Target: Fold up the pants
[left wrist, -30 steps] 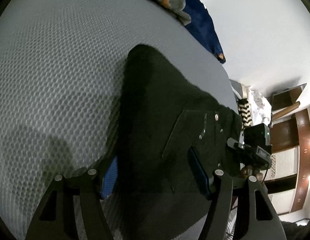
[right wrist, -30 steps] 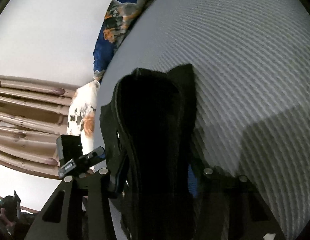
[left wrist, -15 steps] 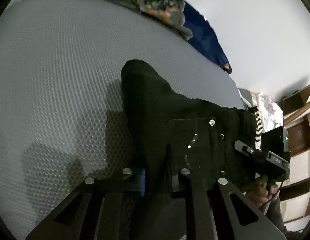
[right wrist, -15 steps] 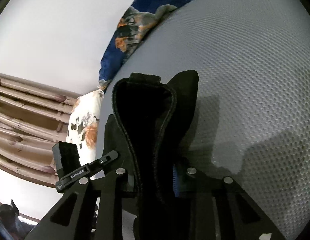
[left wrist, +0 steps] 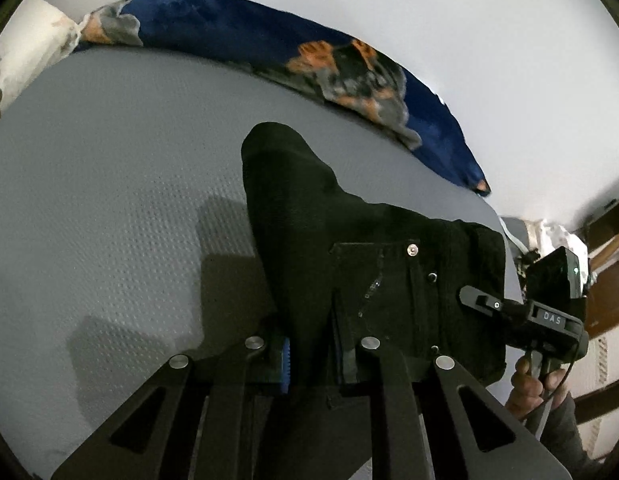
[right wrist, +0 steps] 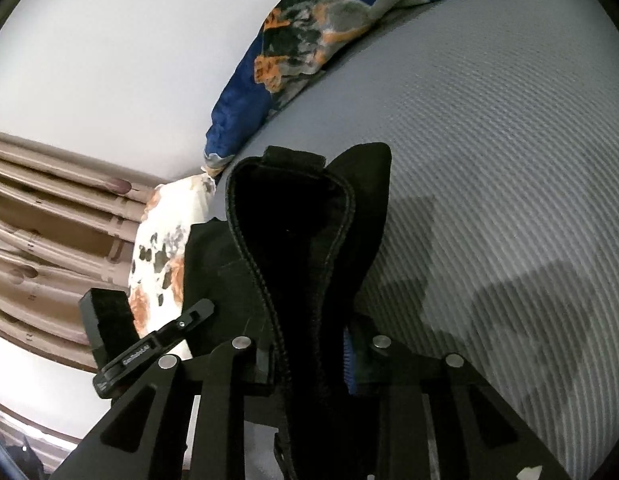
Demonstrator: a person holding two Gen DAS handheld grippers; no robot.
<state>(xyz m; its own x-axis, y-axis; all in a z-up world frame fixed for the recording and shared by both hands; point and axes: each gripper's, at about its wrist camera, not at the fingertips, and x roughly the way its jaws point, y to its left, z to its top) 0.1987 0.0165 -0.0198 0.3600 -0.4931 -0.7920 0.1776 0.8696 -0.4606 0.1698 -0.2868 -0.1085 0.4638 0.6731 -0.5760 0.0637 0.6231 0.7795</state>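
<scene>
Both the left gripper (left wrist: pixel 311 354) and the right gripper (right wrist: pixel 307 354) are clenched on the near edge of the black pants (left wrist: pixel 349 248), whose length runs away from the fingers across the grey mattress (left wrist: pixel 109 200) toward the blue blanket (left wrist: pixel 269 48).

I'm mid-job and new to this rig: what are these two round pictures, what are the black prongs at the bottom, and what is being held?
Each round picture comes from a fisheye camera on a handheld gripper, looking along its two fingers; those are the prongs. A person carries one gripper per hand. The left gripper is shut on black pants, and so is the right gripper, gripping a stitched edge. The pants hang down to a grey mattress. Behind lies a blue patterned blanket. In the left view, the person's other hand shows.
</scene>
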